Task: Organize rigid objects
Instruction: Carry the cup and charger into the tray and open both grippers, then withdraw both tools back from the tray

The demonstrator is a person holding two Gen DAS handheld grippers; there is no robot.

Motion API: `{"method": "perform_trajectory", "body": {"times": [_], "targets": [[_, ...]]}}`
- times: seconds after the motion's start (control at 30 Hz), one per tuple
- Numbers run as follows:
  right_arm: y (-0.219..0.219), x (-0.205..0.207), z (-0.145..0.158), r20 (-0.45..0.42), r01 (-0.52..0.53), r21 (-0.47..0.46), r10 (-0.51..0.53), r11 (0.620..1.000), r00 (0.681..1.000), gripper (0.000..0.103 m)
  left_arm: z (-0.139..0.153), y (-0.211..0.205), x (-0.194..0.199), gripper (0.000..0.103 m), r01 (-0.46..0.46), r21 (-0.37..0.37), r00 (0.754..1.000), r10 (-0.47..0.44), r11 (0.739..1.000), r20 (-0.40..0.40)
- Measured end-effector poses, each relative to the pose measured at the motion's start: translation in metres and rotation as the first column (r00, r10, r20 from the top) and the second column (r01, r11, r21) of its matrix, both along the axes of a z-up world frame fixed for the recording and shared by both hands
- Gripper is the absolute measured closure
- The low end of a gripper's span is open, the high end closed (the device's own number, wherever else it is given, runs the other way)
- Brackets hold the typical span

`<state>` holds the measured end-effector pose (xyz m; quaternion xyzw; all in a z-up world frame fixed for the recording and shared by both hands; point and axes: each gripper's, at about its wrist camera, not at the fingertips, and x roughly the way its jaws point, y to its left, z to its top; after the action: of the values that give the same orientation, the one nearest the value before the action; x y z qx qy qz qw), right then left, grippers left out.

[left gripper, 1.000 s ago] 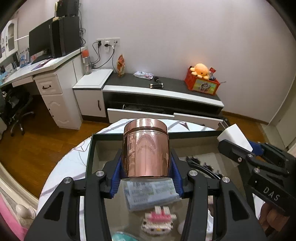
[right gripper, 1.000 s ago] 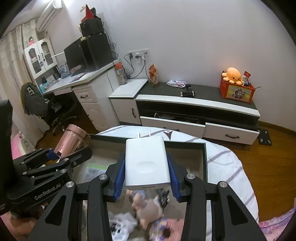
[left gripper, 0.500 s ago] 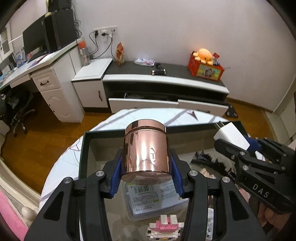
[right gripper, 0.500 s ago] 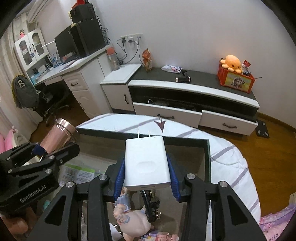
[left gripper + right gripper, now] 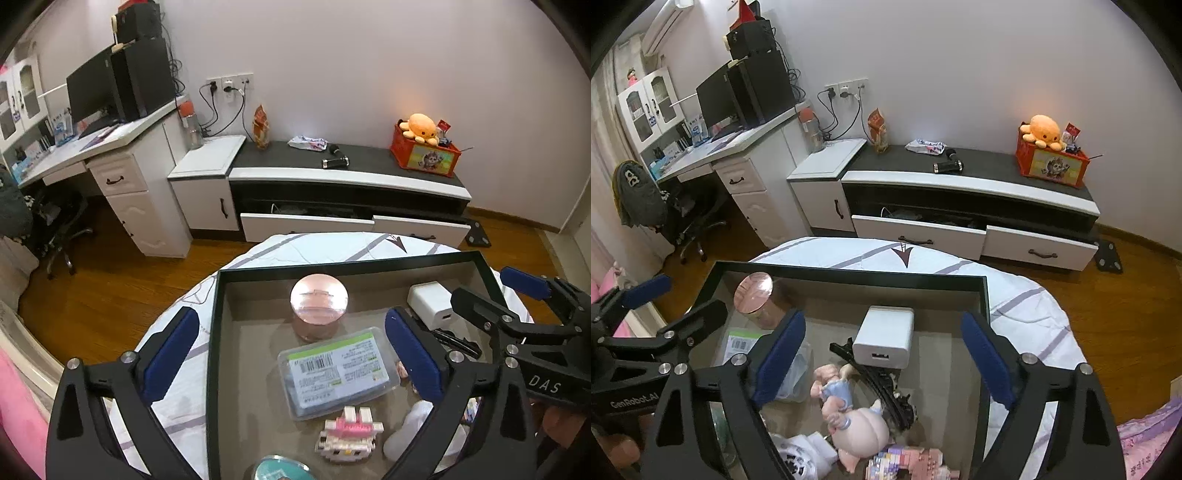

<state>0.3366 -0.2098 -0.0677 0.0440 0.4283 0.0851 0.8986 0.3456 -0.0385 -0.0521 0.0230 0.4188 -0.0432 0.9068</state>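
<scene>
a dark-rimmed tray [image 5: 218, 332] sits on a round table [image 5: 295, 247] with a pale striped cloth. the left gripper [image 5: 291, 347] hangs above the tray's left part, its jaws opening and already wide, the blue pads clear of everything; the rose-gold canister [image 5: 319, 308] stands upright on the tray floor near the far wall, between the fingers' lines but untouched. just nearer than the canister lies a clear plastic box [image 5: 338, 371] with a green-edged label, and nearer again a pink and white brick toy [image 5: 349, 432]. the right gripper [image 5: 882, 358] hovers over the tray's right part, its jaws opening too, nothing pressed between the pads. the white charger [image 5: 884, 336] rests on the tray floor close to the far wall, lying between the spread fingers without contact. beside it a black curved piece [image 5: 875, 380] runs toward a pink pig figure [image 5: 857, 424], which lies near the tray's near side.
</scene>
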Motion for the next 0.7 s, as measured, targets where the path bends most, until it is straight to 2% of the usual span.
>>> {"method": "perform_trajectory", "body": {"times": [0.07,0.17,0.3,0.5,0.7], "targets": [[0.002,-0.006,0.005,0.004,0.006,-0.008,-0.006,1.000,1.000,0.013,0.006,0.002,-0.008,0.000,-0.006,-0.001,1.000,0.006,1.000,0.006],[0.001,-0.015,0.012,0.019,0.037,-0.026,-0.036,0.999,0.999,0.000,0.017,0.009,-0.021,0.000,-0.017,-0.021,1.000,0.018,1.000,0.022],[-0.004,-0.036,0.028,0.054,0.052,0.015,-0.052,0.999,0.997,0.000,0.030,0.017,-0.048,0.000,-0.026,-0.039,0.998,0.028,0.999,0.050],[0.002,-0.079,0.047,0.091,0.054,0.024,-0.056,0.998,0.994,0.000,0.044,0.026,-0.100,0.000,-0.022,-0.078,0.996,0.028,0.997,0.088],[0.006,-0.130,0.063,0.135,0.057,0.051,-0.063,0.997,0.989,0.000,0.058,0.033,-0.156,0.000,-0.034,-0.075,0.990,0.044,0.997,0.135]]}}
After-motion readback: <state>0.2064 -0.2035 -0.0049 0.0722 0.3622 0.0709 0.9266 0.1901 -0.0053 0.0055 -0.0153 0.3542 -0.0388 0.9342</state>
